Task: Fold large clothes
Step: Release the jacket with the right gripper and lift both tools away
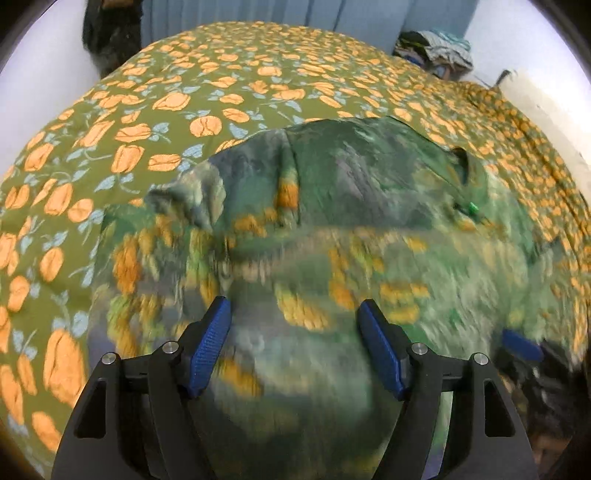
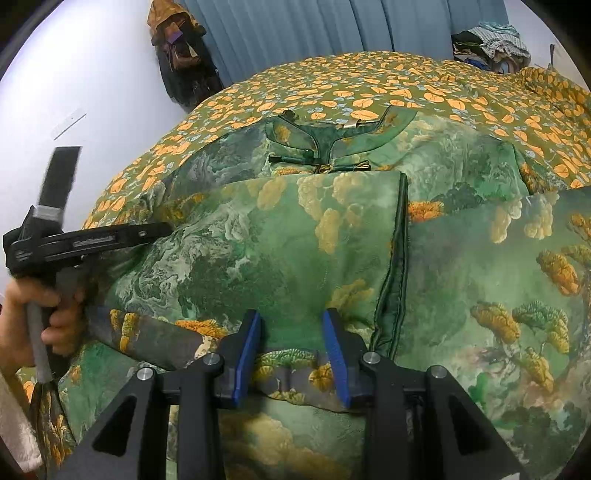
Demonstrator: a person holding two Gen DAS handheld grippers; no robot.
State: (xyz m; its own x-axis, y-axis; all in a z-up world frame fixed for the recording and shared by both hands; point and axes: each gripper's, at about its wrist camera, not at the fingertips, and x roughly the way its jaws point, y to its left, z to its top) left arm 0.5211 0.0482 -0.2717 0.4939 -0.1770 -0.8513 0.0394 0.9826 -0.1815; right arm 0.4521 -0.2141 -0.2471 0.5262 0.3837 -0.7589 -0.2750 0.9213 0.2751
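While half-folded, green dress on bedspread

An olive bedspread printed with orange flowers and pale blue leaves covers the bed. Behind it hangs a blue pleated curtain. A heap of mixed clothes sits at the far right corner, and dark bags and garments hang against the white wall on the left.

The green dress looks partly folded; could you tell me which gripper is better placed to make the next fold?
Probably the right gripper: its open fingers straddle a folded edge of the green dress. The left gripper is open above blurred fabric, with nothing between its fingers.
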